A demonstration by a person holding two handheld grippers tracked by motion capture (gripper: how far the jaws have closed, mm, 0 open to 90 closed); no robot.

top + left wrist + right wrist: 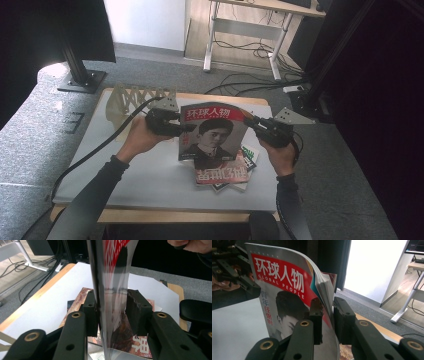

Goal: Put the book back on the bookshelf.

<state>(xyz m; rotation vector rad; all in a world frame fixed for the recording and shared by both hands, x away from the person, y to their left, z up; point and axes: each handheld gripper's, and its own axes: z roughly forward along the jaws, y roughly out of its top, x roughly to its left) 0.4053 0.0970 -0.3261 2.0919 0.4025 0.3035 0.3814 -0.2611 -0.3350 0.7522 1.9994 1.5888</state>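
Black jaws of the right gripper (327, 315) rise closest to the lens in the right gripper view, pinched on the open page edge of the magazine (212, 135), whose red masthead and portrait cover face the person. Its pads press the fanned pages from both sides, so this gripper has a firm hold on the magazine.

On the magazine's opposite edge, the left gripper (112, 308) straddles the spine side. In the left gripper view one pad lies against the cover, while the other pad stands just beside the curved glossy sheet; whether it presses there cannot be told for certain, though the magazine stands upright between the two pads.

Seen from the high view, the magazine is held upright, lifted off the white table top (145, 175), with the left gripper (184, 128) at its left edge and the right gripper (250, 122) at its right edge. Directly below the magazine lies a small stack of other magazines (227, 174) flat on the table. Behind the magazine's left side, at the table's far edge, stands a pale wooden rack (131, 98).
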